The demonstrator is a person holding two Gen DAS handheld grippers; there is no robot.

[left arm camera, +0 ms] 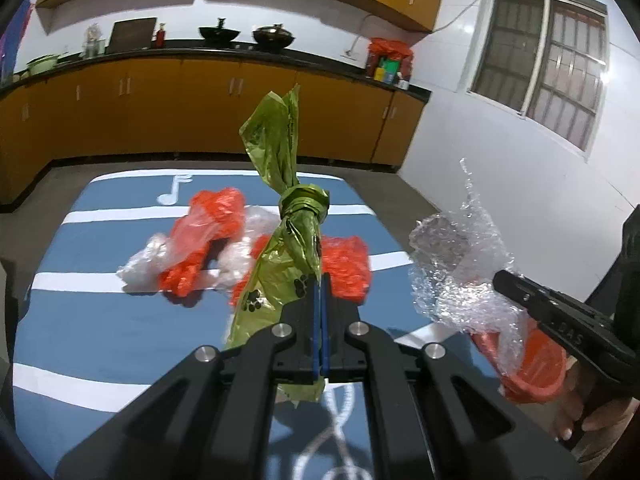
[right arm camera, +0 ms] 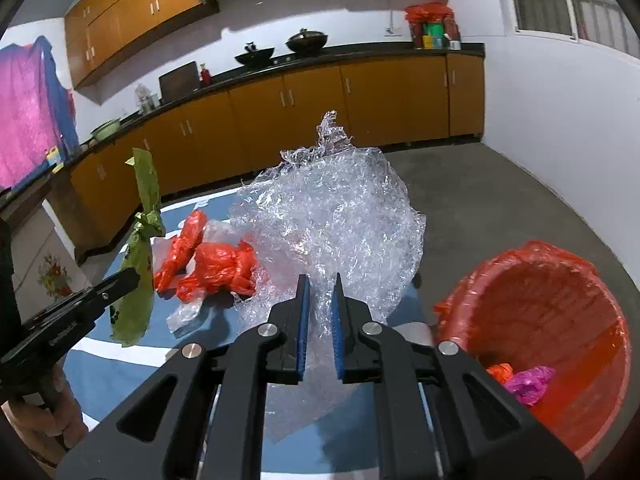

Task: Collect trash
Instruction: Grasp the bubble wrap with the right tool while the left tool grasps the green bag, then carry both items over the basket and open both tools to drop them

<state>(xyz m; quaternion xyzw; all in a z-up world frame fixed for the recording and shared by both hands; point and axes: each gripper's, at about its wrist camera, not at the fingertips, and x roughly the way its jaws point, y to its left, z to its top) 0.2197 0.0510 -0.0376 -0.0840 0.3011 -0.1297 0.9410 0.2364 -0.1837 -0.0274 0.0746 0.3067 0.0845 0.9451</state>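
Left wrist view puts the green bag at the centre: a knotted, paw-printed plastic bag, pinched low on its body by the left gripper, whose blue pads are pressed together on the film. The bag hangs clear of the blue mat, its knotted neck and loose top standing up above the jaws. In the right wrist view the right gripper is clamped on a wad of clear crinkled wrap; the blue pads show a narrow gap filled by the film, and the bulk of the wrap billows out ahead of the fingers, off the mat.

So both claws are loaded, and the step in hand looks like the carry from pick-up to bin. The red-lined bin stands just to the right of the mat, its mouth open toward the right gripper, with a little pink and orange scrap already at the bottom.

Left on the mat are the orange bags and a few pieces of white film, lying together near the middle.

The next move, as I judge it, calls for bringing each load over the bin's mouth before parting the jaws, right one first since it is nearer. The wrap is wide and springy and could catch on the rim, so it wants to be well inside before release.
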